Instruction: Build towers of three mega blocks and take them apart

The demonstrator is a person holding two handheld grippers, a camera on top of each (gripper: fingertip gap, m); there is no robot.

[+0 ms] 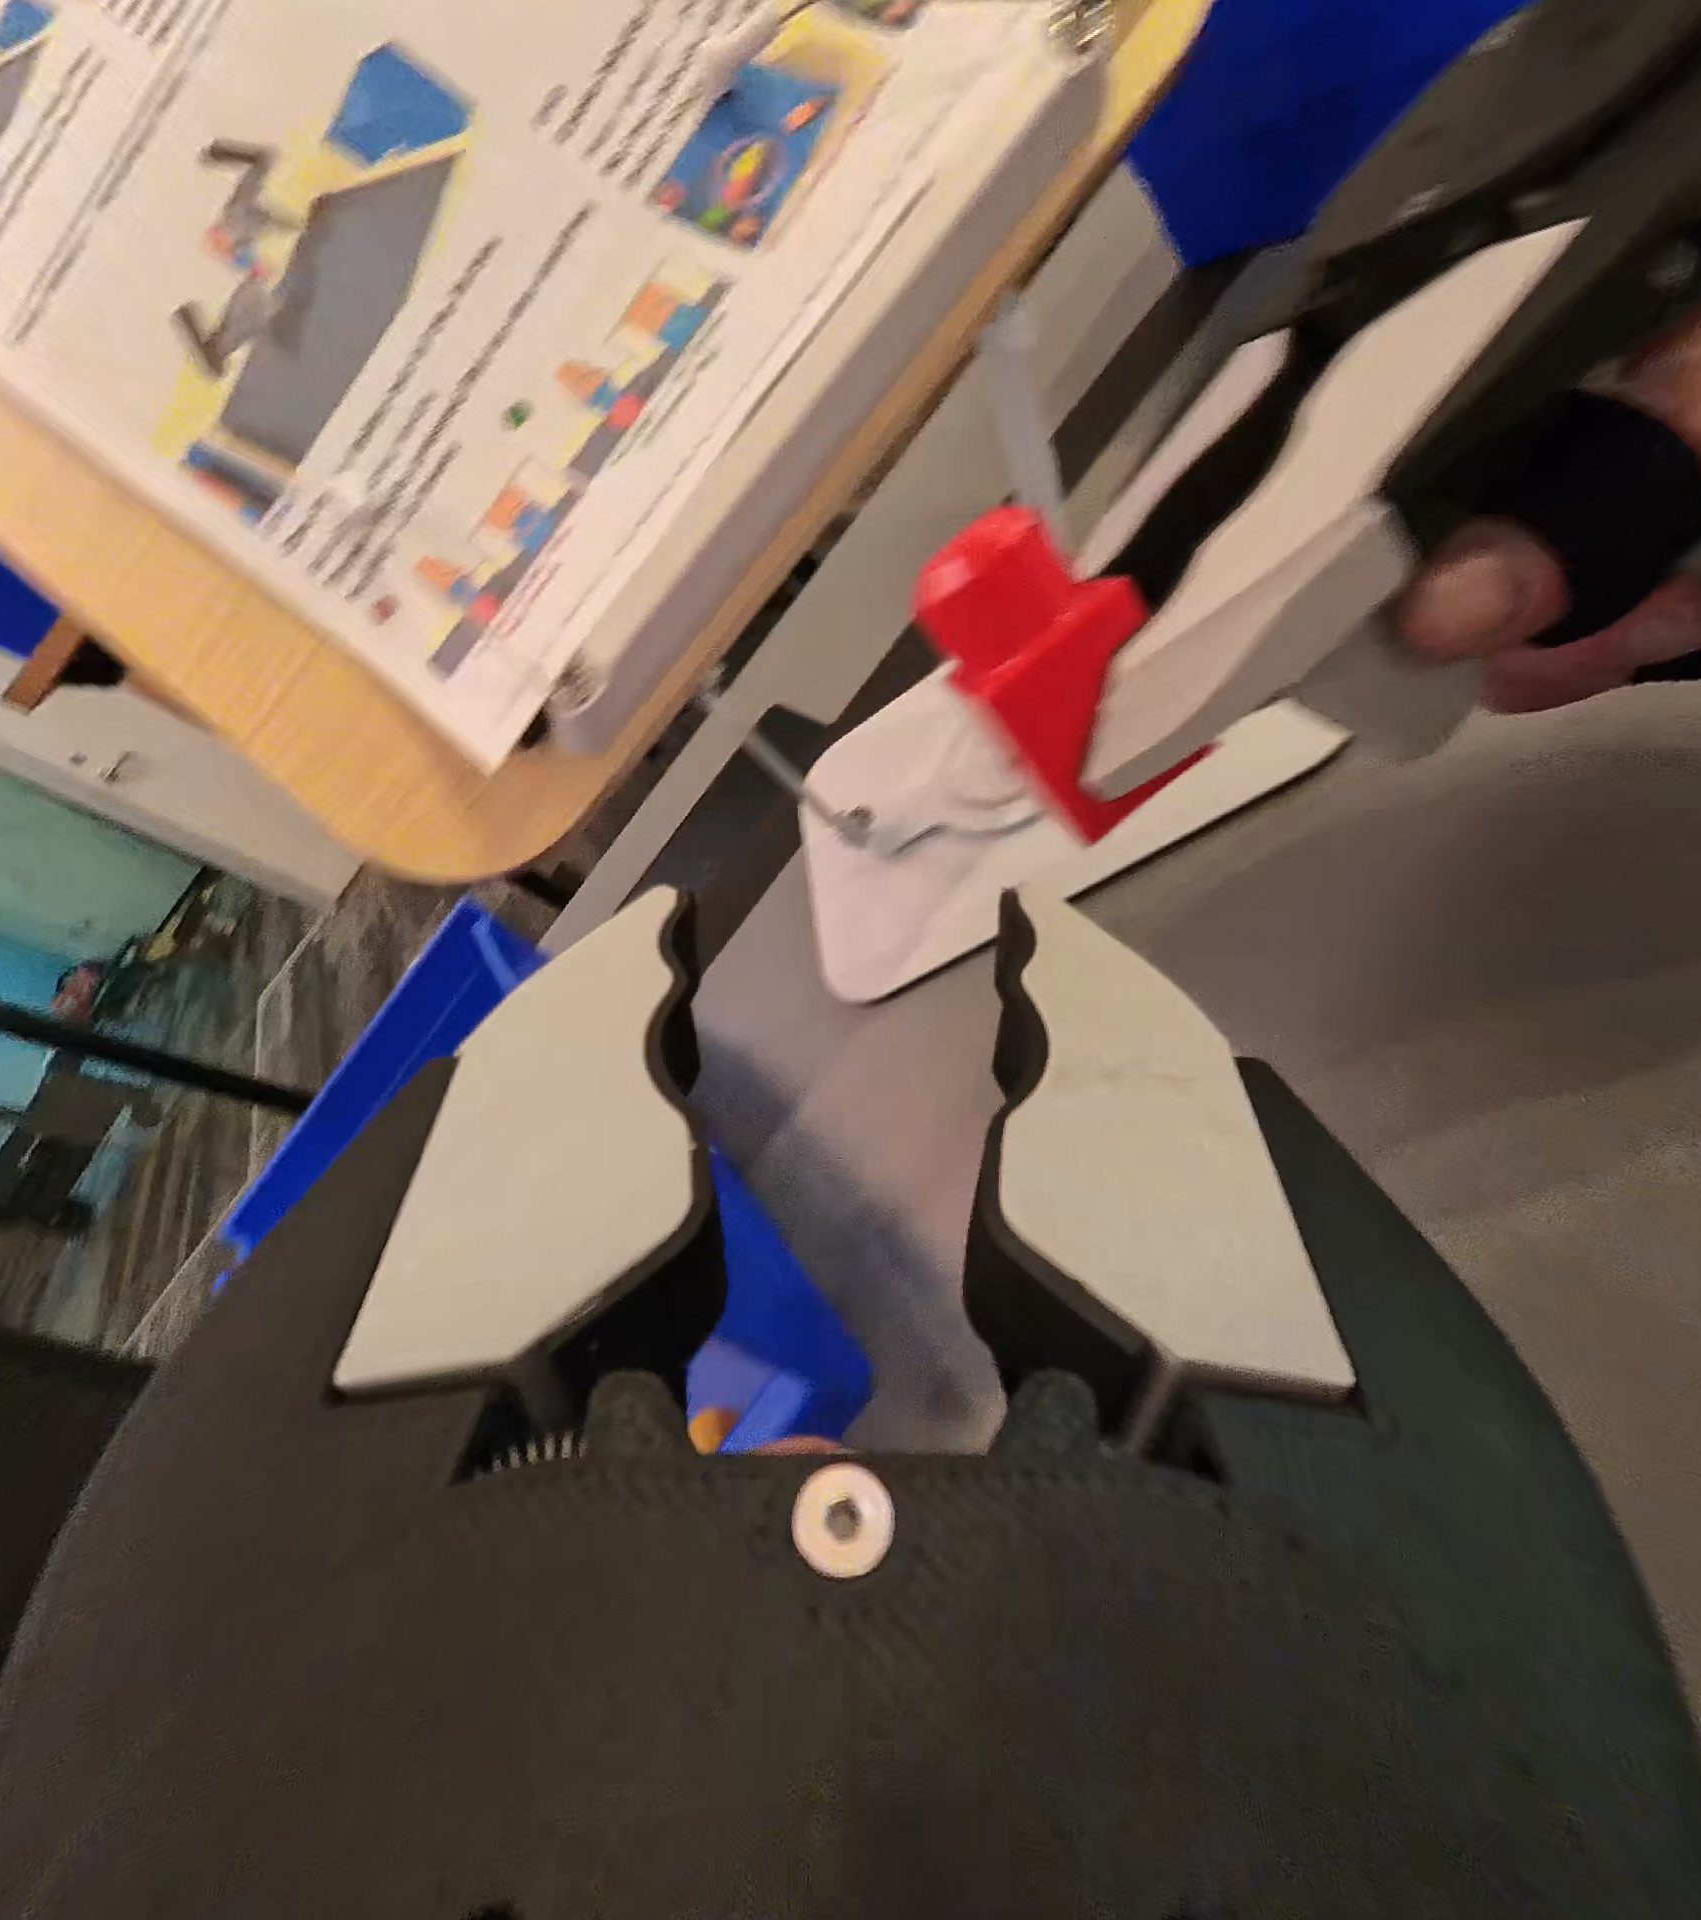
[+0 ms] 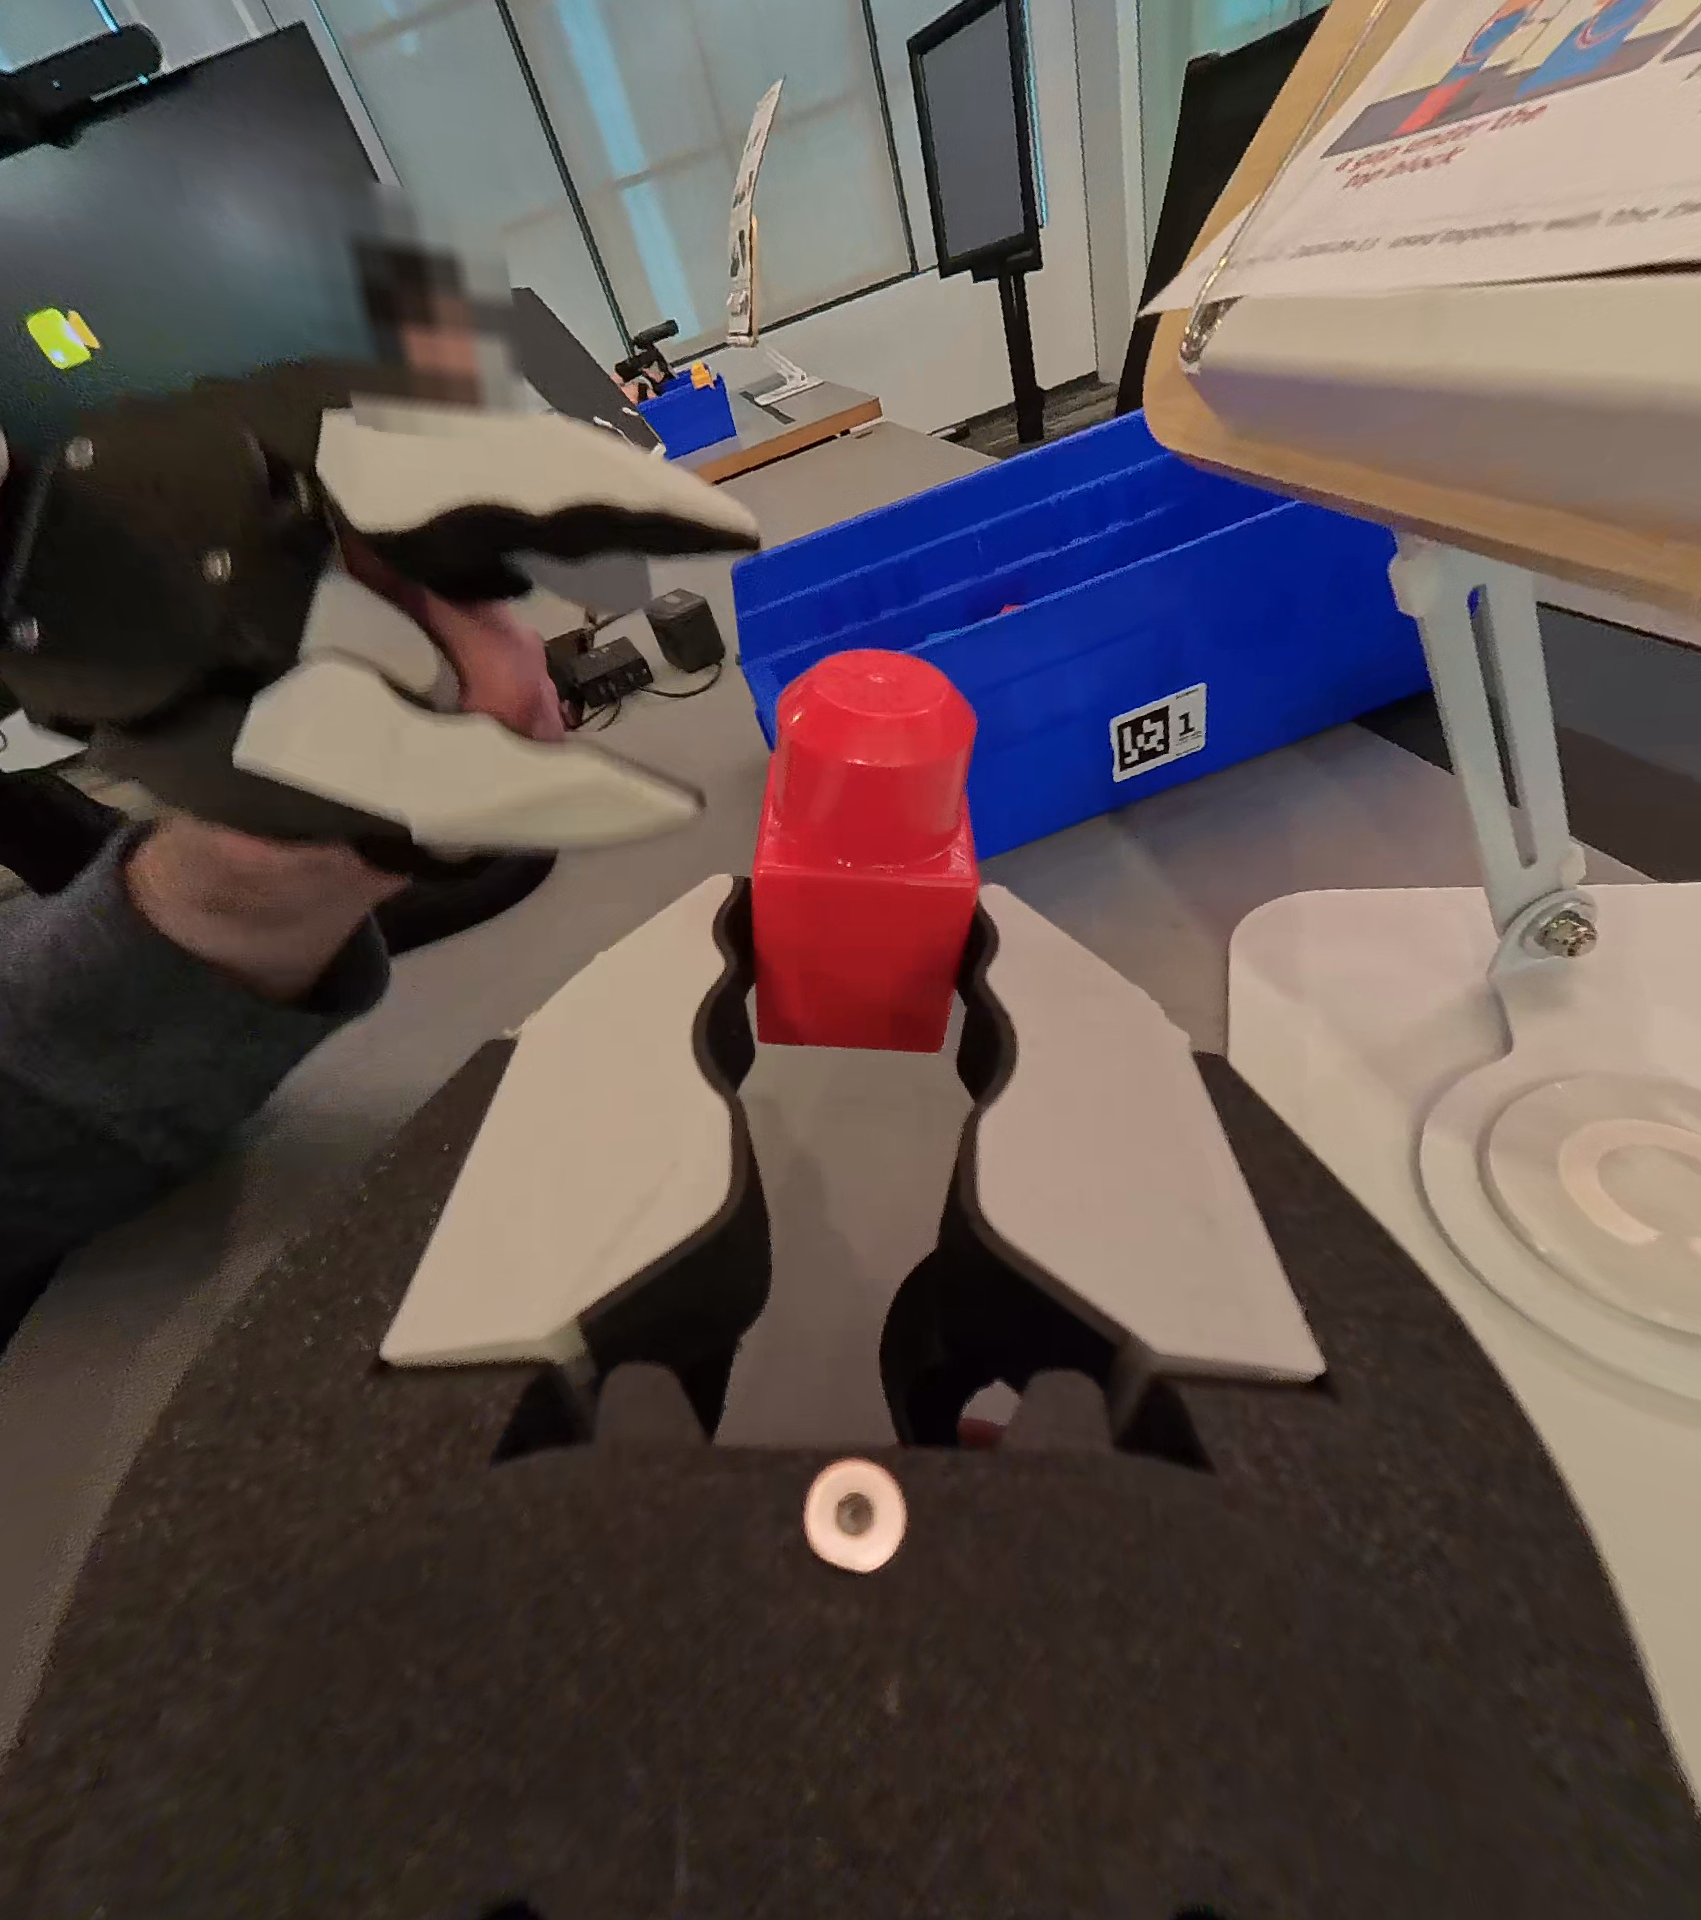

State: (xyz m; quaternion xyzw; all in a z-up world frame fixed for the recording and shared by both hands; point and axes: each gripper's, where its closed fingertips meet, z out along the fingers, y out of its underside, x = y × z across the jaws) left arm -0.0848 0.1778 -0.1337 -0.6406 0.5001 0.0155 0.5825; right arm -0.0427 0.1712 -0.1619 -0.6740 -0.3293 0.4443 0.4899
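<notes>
Gripping a red block (image 2: 861,914) by its lower body, right tongs (image 2: 856,971) pinch it at the fingertips, stud up, block upright and lifted off the grey worktop (image 2: 1189,842). In left wrist view same red block (image 1: 1028,655) sits in right tongs (image 1: 1137,727) up and to the right, well beyond the left tongs (image 1: 841,935), not touching them. Left tongs spread wide, nothing between the jaws. In right wrist view left tongs (image 2: 721,670) hover left of the block, near it but apart, tips aimed towards it. Blue bin (image 2: 1085,623) behind block on worktop. White stand base (image 2: 1365,1039) right of the right tongs, carrying a tilted board with printed sheets (image 1: 358,312).
</notes>
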